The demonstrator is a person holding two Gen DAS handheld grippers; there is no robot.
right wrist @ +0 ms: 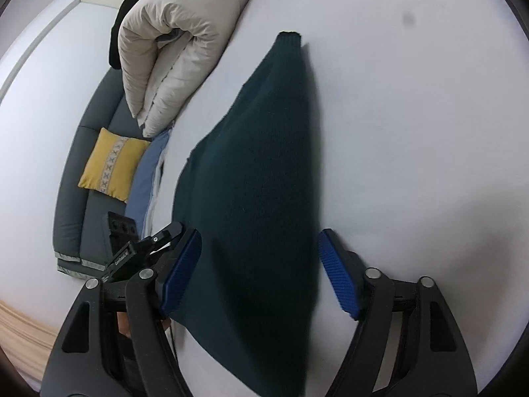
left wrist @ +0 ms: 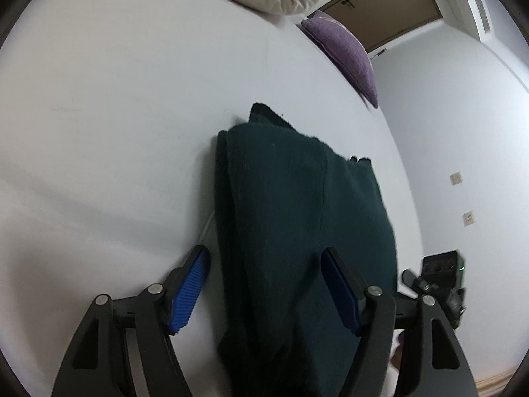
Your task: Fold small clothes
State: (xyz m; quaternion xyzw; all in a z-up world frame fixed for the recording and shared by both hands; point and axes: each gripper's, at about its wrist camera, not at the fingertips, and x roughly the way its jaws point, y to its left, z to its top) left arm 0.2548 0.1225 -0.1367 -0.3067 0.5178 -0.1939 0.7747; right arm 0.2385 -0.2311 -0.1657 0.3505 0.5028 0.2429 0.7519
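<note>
White bedsheet (left wrist: 115, 132) everywhere, smooth and matte, with a puffy cream duvet (right wrist: 165, 66) rolled up at the far end, a purple cushion (left wrist: 344, 53) at the bed's edge and a yellow one (right wrist: 112, 165) on the grey sofa (right wrist: 89, 152) beyond.

So the dark green knit garment (left wrist: 297, 231) is lying on the sheet, already doubled into a long narrow strip. You can see stacked layers along its left edge and a ribbed cuff poking out at the far tip. It looks thick, soft and a bit fuzzy, the kind that slumps instead of creasing sharply.

Both tools are let go: the left gripper (left wrist: 266, 292) and the right gripper (right wrist: 259, 273) each straddle the near end with the ridged blue pads (right wrist: 337, 271) standing clear of the cloth, nothing pinched.

My guess is we're between folds. Next up probably means pinching the near end with both and bringing it over toward the cuff, grabbing all layers so the bulky knit doesn't slide apart.
</note>
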